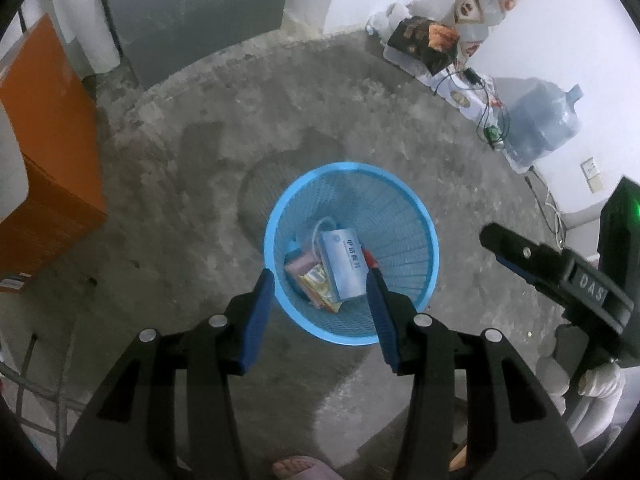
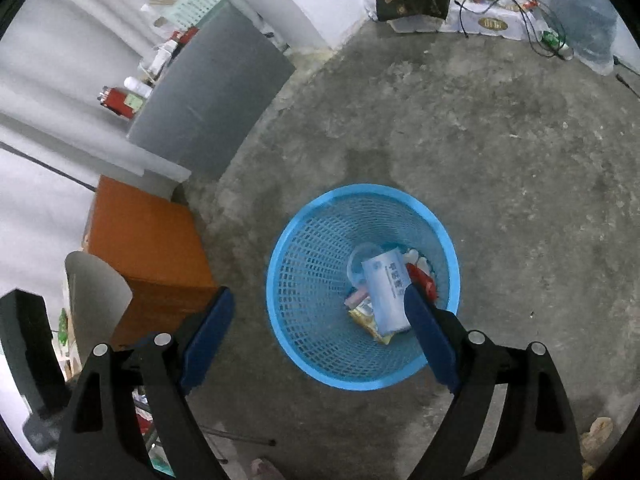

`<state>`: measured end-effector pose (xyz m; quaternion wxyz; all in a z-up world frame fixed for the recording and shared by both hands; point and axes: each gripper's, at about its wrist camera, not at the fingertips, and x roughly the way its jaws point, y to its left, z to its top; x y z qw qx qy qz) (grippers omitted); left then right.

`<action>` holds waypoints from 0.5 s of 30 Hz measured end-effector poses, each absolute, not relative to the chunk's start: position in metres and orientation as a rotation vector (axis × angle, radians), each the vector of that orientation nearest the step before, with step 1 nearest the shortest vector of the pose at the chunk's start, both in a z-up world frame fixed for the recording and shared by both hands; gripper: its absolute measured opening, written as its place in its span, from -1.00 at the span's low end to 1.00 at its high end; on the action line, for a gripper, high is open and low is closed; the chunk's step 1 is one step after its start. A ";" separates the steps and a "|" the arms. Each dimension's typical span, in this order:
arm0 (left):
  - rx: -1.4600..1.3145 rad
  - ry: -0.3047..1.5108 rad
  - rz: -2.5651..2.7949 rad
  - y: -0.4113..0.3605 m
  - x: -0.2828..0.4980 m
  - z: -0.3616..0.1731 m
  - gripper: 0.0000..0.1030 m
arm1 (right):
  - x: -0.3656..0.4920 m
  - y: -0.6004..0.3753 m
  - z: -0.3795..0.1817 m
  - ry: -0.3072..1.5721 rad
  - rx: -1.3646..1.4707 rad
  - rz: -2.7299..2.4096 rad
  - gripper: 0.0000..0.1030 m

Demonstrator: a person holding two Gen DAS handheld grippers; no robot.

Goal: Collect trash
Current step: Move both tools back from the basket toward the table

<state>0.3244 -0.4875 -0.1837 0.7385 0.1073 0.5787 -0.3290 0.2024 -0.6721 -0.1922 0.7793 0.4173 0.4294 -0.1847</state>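
Blue basket (image 1: 416,216) on concrete floor (image 1: 200,160), holding white box (image 1: 344,264) and wrappers (image 1: 316,280); left gripper (image 1: 320,276) and right gripper (image 2: 320,296) both wide, empty, above it

1. The blue wastebasket (image 1: 420,240) is perforated plastic mesh, kinda shiny on the rim.
2. The white box (image 2: 386,294) inside looks like smooth cardboard.
3. The floor (image 1: 200,160) is rough, blotchy concrete, totally matt.
4. The water jug (image 1: 540,120) is clear, glossy plastic.
5. The orange cabinet (image 2: 148,240) has a smooth finish.

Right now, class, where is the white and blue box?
In both wrist views the white and blue box lies inside the blue basket, beside a yellow wrapper.
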 end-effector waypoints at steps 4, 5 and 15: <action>0.214 1.234 -0.759 -0.471 0.314 -0.155 -0.13 | 0.184 -0.650 -0.155 0.879 0.786 -0.392 0.64; 0.208 1.223 -0.773 -0.467 0.310 -0.147 -0.13 | 0.180 -0.642 -0.145 0.864 0.754 -0.390 0.64; 0.116 0.964 -0.900 -0.371 0.225 -0.030 0.01 | 0.101 -0.540 -0.033 0.652 0.390 -0.391 0.88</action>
